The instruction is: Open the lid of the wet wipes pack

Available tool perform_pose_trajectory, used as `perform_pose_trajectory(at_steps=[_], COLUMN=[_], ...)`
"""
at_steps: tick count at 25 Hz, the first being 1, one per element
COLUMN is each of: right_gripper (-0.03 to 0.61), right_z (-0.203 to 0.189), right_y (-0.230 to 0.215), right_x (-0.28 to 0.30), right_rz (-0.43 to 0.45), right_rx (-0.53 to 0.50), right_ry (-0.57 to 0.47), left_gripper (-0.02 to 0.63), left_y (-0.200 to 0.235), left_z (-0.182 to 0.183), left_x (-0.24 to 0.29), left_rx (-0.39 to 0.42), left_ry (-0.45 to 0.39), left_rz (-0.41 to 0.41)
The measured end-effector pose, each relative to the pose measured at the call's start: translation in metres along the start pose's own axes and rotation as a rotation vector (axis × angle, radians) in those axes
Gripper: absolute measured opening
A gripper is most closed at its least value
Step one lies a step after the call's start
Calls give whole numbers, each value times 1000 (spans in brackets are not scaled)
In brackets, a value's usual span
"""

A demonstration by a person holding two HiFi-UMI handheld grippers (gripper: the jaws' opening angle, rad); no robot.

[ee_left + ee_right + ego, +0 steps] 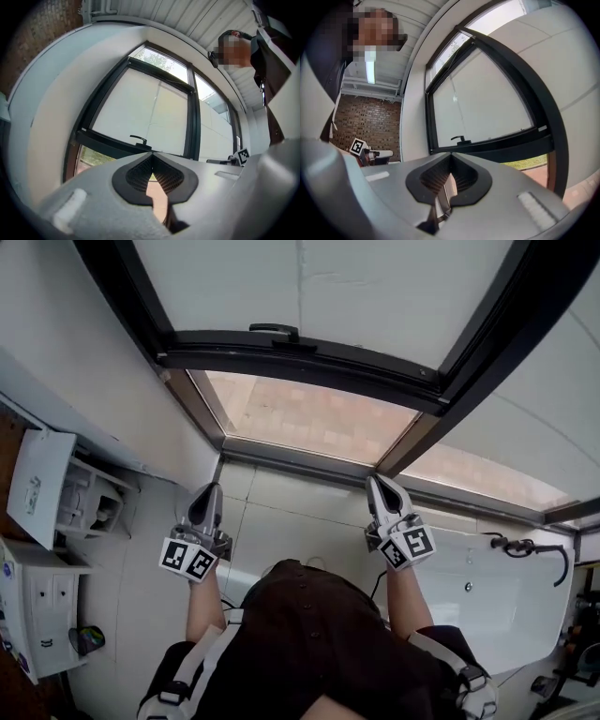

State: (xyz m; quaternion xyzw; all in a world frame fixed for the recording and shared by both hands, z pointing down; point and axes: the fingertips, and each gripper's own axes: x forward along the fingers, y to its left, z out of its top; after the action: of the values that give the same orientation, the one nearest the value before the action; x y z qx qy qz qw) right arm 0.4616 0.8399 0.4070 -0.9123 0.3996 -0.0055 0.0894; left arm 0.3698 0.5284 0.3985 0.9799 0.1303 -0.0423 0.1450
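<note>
The left gripper (210, 491) and the right gripper (377, 484) are both pointing toward a dark-framed window (309, 357). Their jaws are pressing together with nothing between them. A white storage unit (42, 486) is standing at the left, its contents too small to tell. A white table (511, 610) is showing at the right. The wet wipes pack is appearing in no view, so its place and long axis cannot be told.

Both arms reach forward; the left gripper (206, 495) and right gripper (378, 486) have jaws closed, empty.
</note>
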Motion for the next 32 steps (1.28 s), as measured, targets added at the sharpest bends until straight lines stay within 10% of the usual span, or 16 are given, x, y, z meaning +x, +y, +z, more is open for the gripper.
perform_pose_trajectory(at_steps=[13, 32], right_gripper=[0, 0], right_z=[-36, -29], right_y=[45, 176], right_x=[67, 133], right_rz=[281, 522], right_rx=[59, 26], right_ry=[76, 81], left_gripper=[2, 2], left_y=[32, 66], left_z=[15, 70], left_x=[-112, -232], left_rx=[22, 138], left_ry=[-42, -158], left_rz=[356, 547])
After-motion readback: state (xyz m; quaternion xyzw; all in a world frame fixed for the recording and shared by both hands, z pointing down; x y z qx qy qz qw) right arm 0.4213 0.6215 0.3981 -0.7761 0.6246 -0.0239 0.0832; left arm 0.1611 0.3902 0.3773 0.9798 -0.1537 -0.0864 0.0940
